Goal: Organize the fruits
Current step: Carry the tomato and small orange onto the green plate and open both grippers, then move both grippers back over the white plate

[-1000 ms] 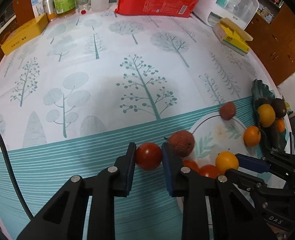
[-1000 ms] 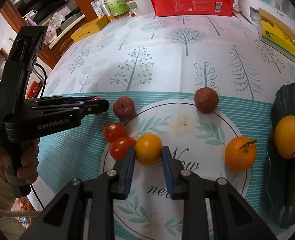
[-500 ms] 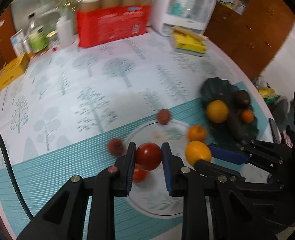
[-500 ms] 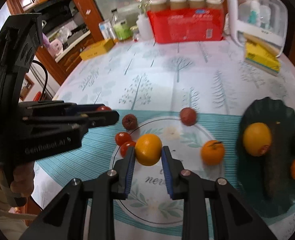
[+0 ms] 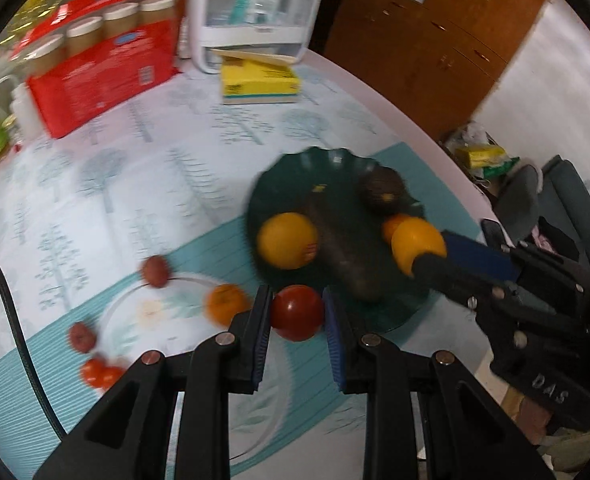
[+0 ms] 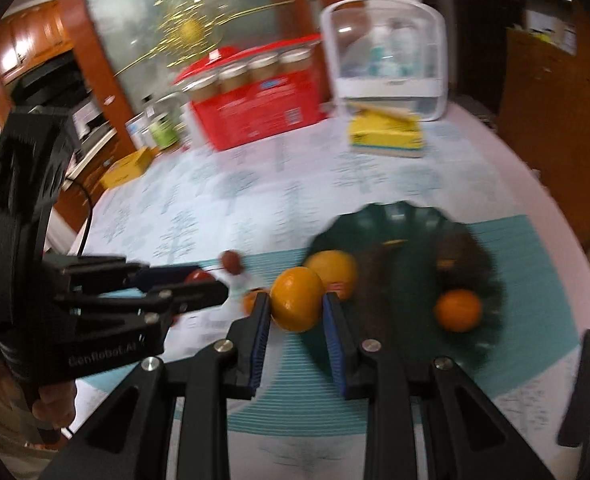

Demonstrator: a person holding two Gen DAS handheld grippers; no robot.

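The left gripper (image 5: 297,314) is clamped on a red tomato (image 5: 297,312); the right gripper (image 6: 297,312) pinches an orange (image 6: 297,299). Both fruits hang in the air. The dark green plate (image 5: 291,172) lies at one o'clock, holding what looks like a blurred avocado (image 5: 383,192).

"GenRobot.AI" on left tongs (image 6: 199,286); "DAS" right.

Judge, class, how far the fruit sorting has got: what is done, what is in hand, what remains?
Done: the green plate already holds a yellow-orange fruit, a small orange and dark fruits. In hand: the left gripper clamps a red tomato; the right gripper clamps an orange fruit near the plate. Left: a mandarin, two brown fruits and small tomatoes on the tablecloth.
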